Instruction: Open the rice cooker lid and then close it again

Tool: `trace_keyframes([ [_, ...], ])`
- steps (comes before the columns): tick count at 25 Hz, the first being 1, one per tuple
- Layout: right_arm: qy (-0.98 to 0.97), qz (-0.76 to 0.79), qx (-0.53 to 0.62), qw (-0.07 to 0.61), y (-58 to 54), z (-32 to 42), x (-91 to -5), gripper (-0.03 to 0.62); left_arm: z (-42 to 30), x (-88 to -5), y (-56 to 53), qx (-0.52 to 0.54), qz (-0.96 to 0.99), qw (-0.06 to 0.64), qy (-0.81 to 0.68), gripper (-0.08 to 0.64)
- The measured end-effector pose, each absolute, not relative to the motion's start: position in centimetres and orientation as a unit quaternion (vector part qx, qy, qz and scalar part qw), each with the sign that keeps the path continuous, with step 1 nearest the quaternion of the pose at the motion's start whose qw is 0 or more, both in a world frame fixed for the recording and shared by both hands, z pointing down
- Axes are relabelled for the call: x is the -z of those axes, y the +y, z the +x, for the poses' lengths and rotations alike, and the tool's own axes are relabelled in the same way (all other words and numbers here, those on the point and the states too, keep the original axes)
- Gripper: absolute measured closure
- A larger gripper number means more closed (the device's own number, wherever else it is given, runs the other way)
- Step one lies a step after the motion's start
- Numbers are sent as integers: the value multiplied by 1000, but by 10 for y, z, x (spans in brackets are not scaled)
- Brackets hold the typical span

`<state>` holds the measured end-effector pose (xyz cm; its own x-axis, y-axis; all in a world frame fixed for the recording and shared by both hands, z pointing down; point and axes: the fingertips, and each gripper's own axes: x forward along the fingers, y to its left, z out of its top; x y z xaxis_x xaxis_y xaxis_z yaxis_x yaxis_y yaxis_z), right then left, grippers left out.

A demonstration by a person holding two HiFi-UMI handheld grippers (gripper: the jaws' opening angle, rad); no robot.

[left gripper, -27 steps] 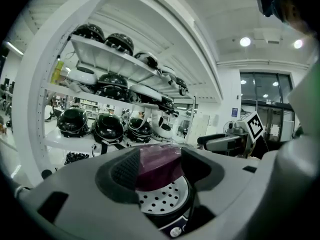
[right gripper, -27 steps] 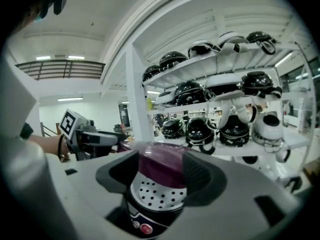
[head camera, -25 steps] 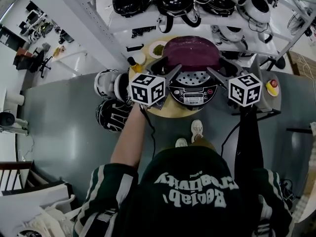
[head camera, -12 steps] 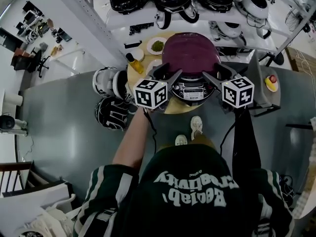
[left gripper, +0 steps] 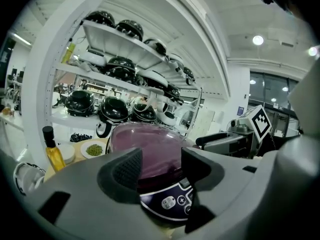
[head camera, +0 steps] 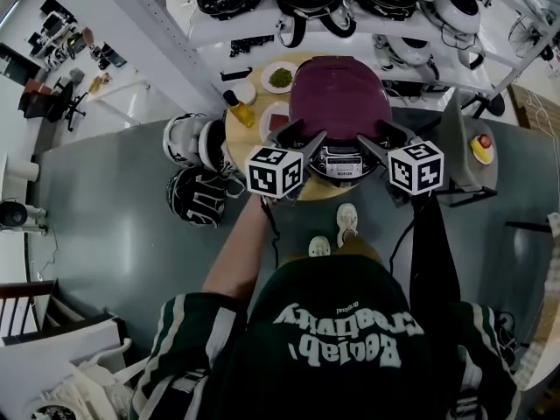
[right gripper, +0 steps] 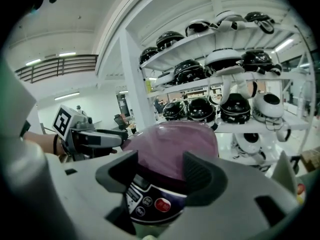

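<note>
Floor, far left: white helmet (head camera: 186, 144) and black helmet (head camera: 197, 198), just beside the round wooden table (head camera: 328, 191).

Table, left side: oil bottle (head camera: 238, 109) upright, small white bowl (head camera: 245, 92) near it, plate of green stuff (head camera: 280, 78) toward the back. A dish with something red (head camera: 276, 119) sits partly under the left tool.

Left gripper (head camera: 299, 135): jaws spread, pinching nothing. It sits low at the cooker's front-left corner. In its own view the left gripper (left gripper: 161, 166) frames the purple lid (left gripper: 150, 144) and the control panel (left gripper: 172, 201) through the gap. Can't tell if the fingertips touch the housing.

Rice cooker (head camera: 341, 121): centre of table, against the shelf rack (head camera: 262, 26). Lid (head camera: 339, 99) is down over the body, and the control panel (head camera: 341, 163) faces the person. From the right gripper view the lid (right gripper: 175, 144) also sits on the body, with a red button on the panel (right gripper: 150, 204).

Right gripper (head camera: 381, 136): mirrors the left at the front-right corner, jaws apart, nothing between them. In its own view the right gripper (right gripper: 160, 171) shows only the cooker beyond the gap. Contact with the cooker is unclear.

Each tool shows in the other's camera: right gripper (left gripper: 235, 136), left gripper (right gripper: 87, 134).

Far right: red push button (head camera: 482, 145) on a grey stand, apart from the table.

Rack shelves behind hold rows of black and white helmets (right gripper: 200, 109).
</note>
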<state>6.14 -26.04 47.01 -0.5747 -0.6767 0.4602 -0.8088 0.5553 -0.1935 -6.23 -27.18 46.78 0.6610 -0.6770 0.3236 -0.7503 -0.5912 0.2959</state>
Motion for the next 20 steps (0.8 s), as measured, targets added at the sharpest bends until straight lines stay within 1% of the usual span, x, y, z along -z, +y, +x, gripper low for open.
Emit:
trace_keyframes([
  [4, -863, 423, -208, 181, -261, 59, -483, 307, -62, -481, -272, -103, 884, 215, -403, 317],
  [6, -860, 425, -211, 185, -263, 60, -486, 321, -63, -485, -272, -106, 881, 218, -406, 328],
  [8, -854, 440, -210, 184, -266, 65, -488, 373, -65, -486, -273, -107, 877, 219, -414, 348],
  [10, -843, 461, -208, 184, -270, 73, -490, 441, -67, -488, -275, -115, 872, 215, -425, 374],
  [12, -833, 475, -200, 203, -272, 77, -496, 499, -68, -494, -275, -131, 867, 211, -432, 405],
  [14, -828, 480, -192, 219, -272, 77, -500, 508, -70, -498, -275, -137, 864, 209, -437, 413],
  [20, -820, 486, -207, 221, -273, 77, -502, 508, -74, -502, -279, -144, 852, 202, -460, 463],
])
